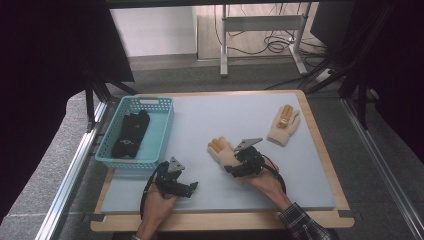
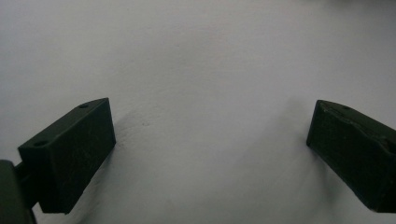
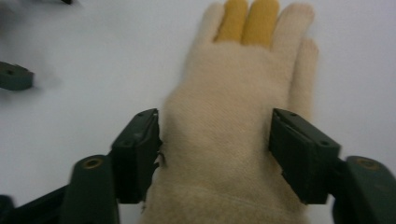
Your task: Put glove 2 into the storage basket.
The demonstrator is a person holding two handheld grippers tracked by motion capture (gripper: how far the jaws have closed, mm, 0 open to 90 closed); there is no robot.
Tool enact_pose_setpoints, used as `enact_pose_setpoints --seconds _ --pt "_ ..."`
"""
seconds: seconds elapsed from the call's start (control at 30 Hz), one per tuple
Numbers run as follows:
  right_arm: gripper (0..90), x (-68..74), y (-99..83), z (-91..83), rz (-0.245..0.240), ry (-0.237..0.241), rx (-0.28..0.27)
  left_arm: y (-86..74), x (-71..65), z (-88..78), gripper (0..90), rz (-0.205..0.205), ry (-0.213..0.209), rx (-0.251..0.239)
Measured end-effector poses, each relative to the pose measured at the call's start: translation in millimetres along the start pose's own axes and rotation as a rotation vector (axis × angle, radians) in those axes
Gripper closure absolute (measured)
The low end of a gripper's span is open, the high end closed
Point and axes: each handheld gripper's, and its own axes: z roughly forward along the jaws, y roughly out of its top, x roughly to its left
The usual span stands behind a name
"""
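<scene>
A cream knit glove (image 1: 222,151) with yellow fingertips lies flat on the pale mat (image 1: 215,112) near the middle. My right gripper (image 1: 234,162) straddles its cuff end. In the right gripper view the glove (image 3: 233,93) lies between the two jaws of the right gripper (image 3: 215,144), which stand at its edges without squeezing it, so the gripper is open. A matching second glove (image 1: 283,125) lies at the far right. My left gripper (image 1: 189,187) rests near the front left, open over bare mat, nothing between the jaws of the left gripper (image 2: 210,140).
A turquoise basket (image 1: 165,135) stands at the left edge of the mat with black gloves (image 1: 131,134) inside. The wooden table rim (image 1: 320,145) frames the mat. Desk legs and cables stand on the floor beyond.
</scene>
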Motion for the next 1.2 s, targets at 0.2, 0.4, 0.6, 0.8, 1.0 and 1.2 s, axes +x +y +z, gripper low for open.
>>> enact_pose_setpoints --seconds 0.2,0.4,0.6,0.8,1.0,1.2 --pt "43.1 -16.1 5.1 -31.8 0.006 -0.037 -0.062 0.0 0.0 0.0 1.2 0.001 0.001 0.0" --pt "80.6 -46.3 -16.9 -45.8 0.07 -0.065 -0.048 0.0 0.0 0.0 1.2 0.001 0.0 0.0" --pt "87.9 -51.2 -41.8 -36.6 0.077 -0.056 -0.023 0.0 0.1 0.0 1.2 0.001 0.001 0.0" --pt "87.9 -39.0 -49.8 -36.8 0.057 -0.014 -0.041 0.0 0.0 0.0 1.2 0.001 0.001 0.0" --pt "87.7 -20.8 -53.0 -35.5 0.039 0.042 -0.049 0.0 0.0 0.0 1.2 0.002 0.001 -0.001" --pt "86.8 -1.8 -50.9 -32.7 0.015 0.093 -0.056 -0.1 0.0 0.0 1.2 0.001 0.001 -0.002"
